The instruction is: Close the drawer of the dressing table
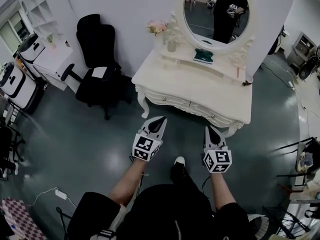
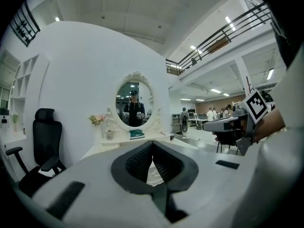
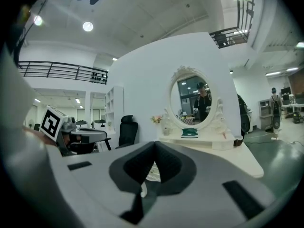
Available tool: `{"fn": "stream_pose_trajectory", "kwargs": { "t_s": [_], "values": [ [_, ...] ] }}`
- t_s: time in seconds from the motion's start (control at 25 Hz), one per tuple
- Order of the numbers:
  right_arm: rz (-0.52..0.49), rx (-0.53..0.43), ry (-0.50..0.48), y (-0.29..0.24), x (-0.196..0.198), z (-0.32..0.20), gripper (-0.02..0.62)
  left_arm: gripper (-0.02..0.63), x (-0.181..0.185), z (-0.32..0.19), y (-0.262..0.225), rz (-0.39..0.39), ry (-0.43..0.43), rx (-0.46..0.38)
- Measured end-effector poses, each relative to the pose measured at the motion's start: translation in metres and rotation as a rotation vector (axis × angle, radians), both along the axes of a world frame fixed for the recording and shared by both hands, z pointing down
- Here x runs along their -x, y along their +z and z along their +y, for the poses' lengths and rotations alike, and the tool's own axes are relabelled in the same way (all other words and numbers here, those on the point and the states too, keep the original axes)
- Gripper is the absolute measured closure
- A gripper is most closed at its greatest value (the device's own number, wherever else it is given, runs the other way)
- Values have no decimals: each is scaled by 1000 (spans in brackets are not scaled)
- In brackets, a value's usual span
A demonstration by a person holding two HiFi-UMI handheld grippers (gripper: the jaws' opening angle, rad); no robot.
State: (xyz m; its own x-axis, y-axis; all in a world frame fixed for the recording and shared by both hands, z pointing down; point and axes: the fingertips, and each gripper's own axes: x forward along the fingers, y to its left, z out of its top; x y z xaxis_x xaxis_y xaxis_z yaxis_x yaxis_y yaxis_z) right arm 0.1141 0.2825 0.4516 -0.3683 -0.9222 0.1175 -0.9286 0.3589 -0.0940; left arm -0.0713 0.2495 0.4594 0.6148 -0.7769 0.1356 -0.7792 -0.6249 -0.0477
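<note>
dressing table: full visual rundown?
The dressing table is cream white, painted wood by its look, with carved drawer fronts, curved legs and an oval mirror in an ornate frame over a small shelf. It stands upright against the white wall. The left gripper and right gripper are short of it.

A black office chair [image 1: 97, 59] stands on glossy dark floor [image 1: 75, 149] against a white wall [image 1: 125, 4].

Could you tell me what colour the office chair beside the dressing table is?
Black. The head view shows the chair best.
</note>
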Motion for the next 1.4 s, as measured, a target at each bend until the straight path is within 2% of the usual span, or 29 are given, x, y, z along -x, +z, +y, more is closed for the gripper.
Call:
{"fn": "stream_pose_trajectory", "kwargs": {
  "t_s": [0.4,0.76,1.08,1.4],
  "values": [
    [0,1,-62,-12,-31,-126,592,606,-36,-117,-20,1,-53,-6],
    [-22,30,-70,-1,-59,-192,592,606,-56,-176,-11,-9,-83,18],
    [-22,49,-25,9,-87,-234,592,606,-84,-233,-5,11,-44,25],
    [-12,71,52,16,-97,-303,592,606,-106,-315,0,22,49,33]
  ]
}}
